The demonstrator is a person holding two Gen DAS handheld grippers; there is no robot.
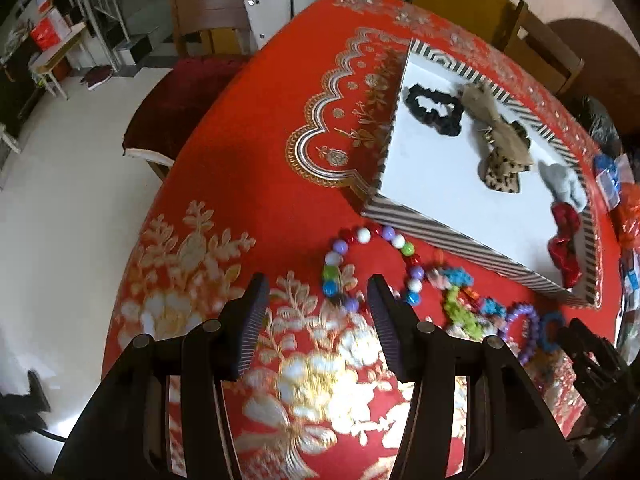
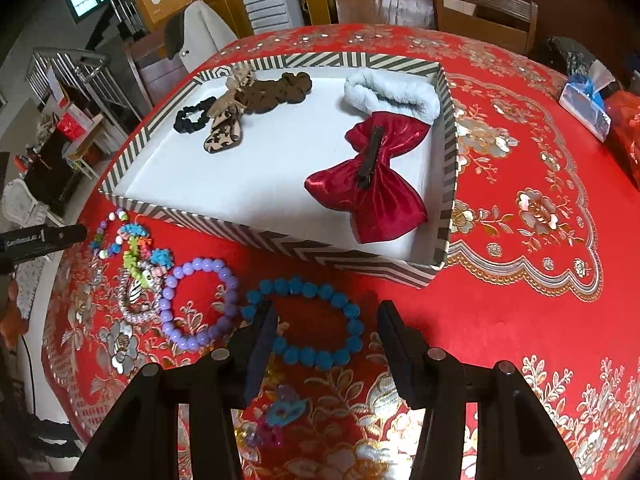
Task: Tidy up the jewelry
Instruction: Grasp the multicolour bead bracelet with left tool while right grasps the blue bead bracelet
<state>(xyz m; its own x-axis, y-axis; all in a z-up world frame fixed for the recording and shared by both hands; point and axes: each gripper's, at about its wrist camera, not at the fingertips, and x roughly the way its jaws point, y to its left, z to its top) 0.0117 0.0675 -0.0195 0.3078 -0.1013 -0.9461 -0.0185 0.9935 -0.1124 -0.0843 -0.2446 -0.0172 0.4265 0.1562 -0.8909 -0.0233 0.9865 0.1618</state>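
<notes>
Glossy beads form the blue bracelet [image 2: 306,322]; the red bow [image 2: 370,184] is shiny satin-like cloth; the tablecloth [image 2: 520,320] glints.

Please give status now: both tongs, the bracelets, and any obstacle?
Left tongs open, empty, over multicolour bead necklace. Right tongs open, astride blue bracelet, not gripping. Striped box just beyond; nothing blocking.

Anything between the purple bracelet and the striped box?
No, only bare red cloth separates the purple bracelet from the striped box, as the right wrist view shows.
</notes>
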